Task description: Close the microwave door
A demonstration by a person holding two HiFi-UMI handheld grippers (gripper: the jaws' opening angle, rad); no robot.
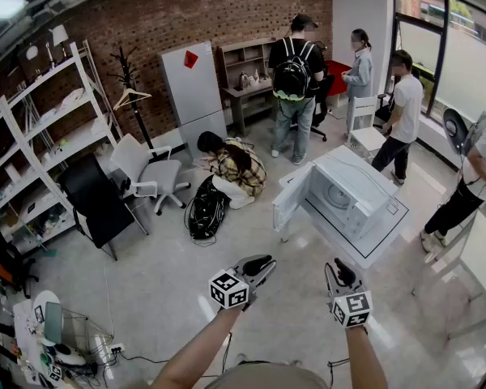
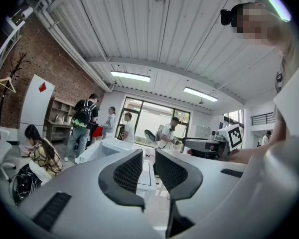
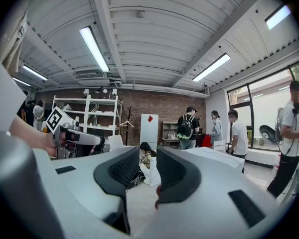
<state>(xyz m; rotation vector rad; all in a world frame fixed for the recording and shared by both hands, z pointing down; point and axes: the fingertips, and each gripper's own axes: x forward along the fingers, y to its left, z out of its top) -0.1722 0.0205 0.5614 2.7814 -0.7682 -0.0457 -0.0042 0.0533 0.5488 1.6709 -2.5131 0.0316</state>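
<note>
The white microwave stands on a low white table ahead and to the right, its door swung open on the left side. Both grippers hang in the air well short of it, touching nothing. My left gripper is shut and empty; in the left gripper view its jaws frame the microwave beyond. My right gripper is also shut with nothing in it; the right gripper view shows the open door between the jaws and the microwave body at right.
A person crouches by a black bag left of the microwave. Office chairs and shelving stand at left. Three people stand at the back; another stands at the right by a white table.
</note>
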